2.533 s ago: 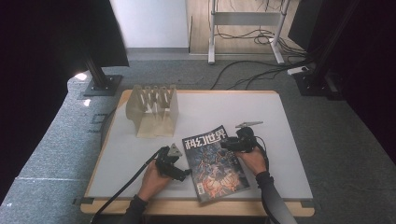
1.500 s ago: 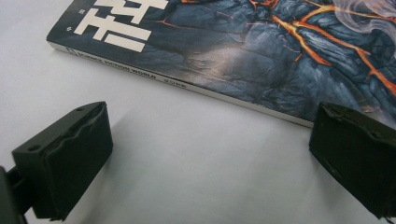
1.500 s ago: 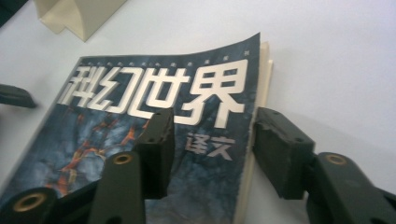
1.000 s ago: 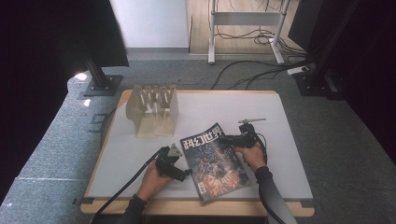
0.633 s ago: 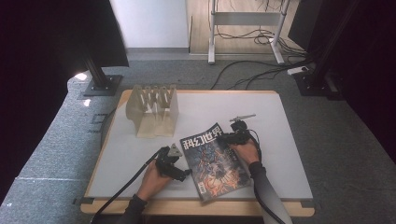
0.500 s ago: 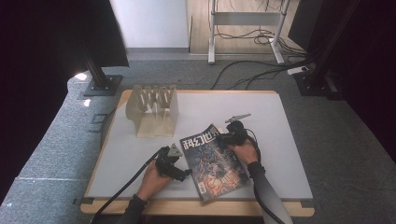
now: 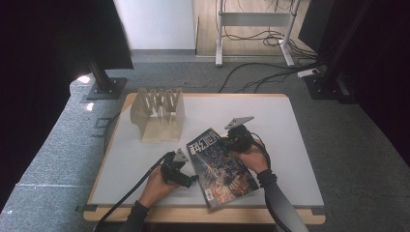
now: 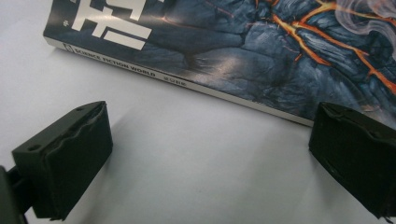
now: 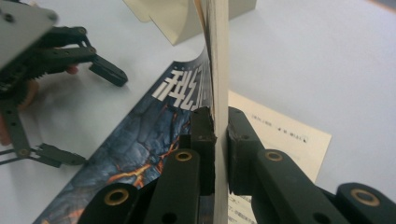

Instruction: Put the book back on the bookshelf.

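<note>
a: since the right gripper (image 9: 220,135) is clamped on the edge of the dark glossy science-fiction magazine (image 7: 221,165) near the table's (image 7: 290,145) front edge, that side tips up?

b: yes. the left gripper (image 8: 205,158), jaws wide, waits empty at the spine, likely to brace it.

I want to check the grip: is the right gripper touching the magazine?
Touching. In the right gripper view, the right gripper has both jaws pressed on the magazine's lifted page edge, with no gap.
</note>
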`<state>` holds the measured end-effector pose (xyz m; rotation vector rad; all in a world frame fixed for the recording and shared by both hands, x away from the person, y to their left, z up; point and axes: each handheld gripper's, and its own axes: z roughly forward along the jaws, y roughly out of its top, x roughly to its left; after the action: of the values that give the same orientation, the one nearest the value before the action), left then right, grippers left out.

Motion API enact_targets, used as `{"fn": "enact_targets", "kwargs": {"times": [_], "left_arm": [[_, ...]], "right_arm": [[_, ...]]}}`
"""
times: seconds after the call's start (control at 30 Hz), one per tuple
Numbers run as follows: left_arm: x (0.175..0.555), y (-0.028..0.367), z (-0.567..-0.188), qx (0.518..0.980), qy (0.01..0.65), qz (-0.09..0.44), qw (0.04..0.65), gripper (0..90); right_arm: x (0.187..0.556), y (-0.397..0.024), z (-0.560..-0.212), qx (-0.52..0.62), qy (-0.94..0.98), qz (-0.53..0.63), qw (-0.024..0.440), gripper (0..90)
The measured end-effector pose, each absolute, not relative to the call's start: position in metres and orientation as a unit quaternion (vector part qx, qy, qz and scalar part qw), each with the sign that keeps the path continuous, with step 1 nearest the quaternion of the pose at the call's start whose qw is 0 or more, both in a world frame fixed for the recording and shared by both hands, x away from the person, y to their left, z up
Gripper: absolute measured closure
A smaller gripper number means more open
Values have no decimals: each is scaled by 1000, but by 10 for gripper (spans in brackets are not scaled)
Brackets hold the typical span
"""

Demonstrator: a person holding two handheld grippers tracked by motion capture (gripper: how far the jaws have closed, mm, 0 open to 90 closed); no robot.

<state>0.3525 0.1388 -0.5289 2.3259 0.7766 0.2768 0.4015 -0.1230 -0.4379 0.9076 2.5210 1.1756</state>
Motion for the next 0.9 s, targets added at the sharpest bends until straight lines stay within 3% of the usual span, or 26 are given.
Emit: {"fn": "enact_targets", "kwargs": {"times": [0.73, 0.9], "left_arm": [[381, 141, -506, 878, 285, 20, 383, 0], [386, 137, -497, 876, 281, 32, 392, 13]], "right_arm": [[384, -121, -394, 279, 844, 442, 124, 823], [382, -122, -390, 273, 842, 450, 121, 823]]}}
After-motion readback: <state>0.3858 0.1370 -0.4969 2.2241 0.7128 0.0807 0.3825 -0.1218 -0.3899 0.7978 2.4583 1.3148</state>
